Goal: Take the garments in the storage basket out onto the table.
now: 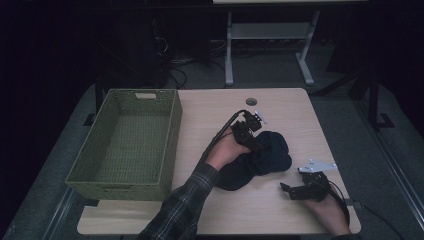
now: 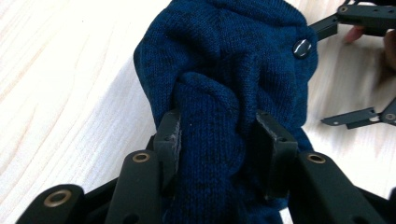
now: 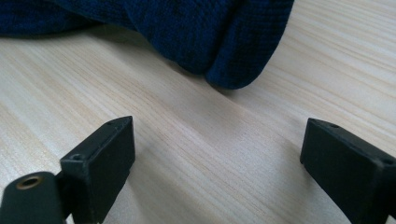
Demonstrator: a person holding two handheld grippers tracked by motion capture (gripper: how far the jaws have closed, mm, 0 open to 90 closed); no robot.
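Dim surroundings frame a light wooden table (image 1: 280, 205), with the legs of a white desk frame (image 1: 265, 50) standing on the grey floor beyond it. On the table's left part sits an empty green woven basket (image 1: 127, 145), a handle slot cut into its far wall.

Near the middle of the table lies a dark blue knitted garment (image 1: 267, 157), bunched into a rounded heap. The left gripper view shows a small dark button (image 2: 301, 48) on its upper fold. A person's left hand (image 1: 226, 151), coming out of a plaid sleeve (image 1: 182, 207), holds the left gripper (image 2: 218, 137) down on the near-left part of this heap. A raised fold of the knit sits between its two black jaws, and both pads press against the cloth, so the jaws are clamped on the garment.

The right gripper (image 3: 217, 163) rests low on the table at the near right, held in the person's right hand (image 1: 332, 215), with its grey three-cornered plate (image 1: 316, 165) on top. Its jaws stand wide apart over bare wood with nothing between them, pointing toward the garment's rounded edge, which lies near but apart from them.
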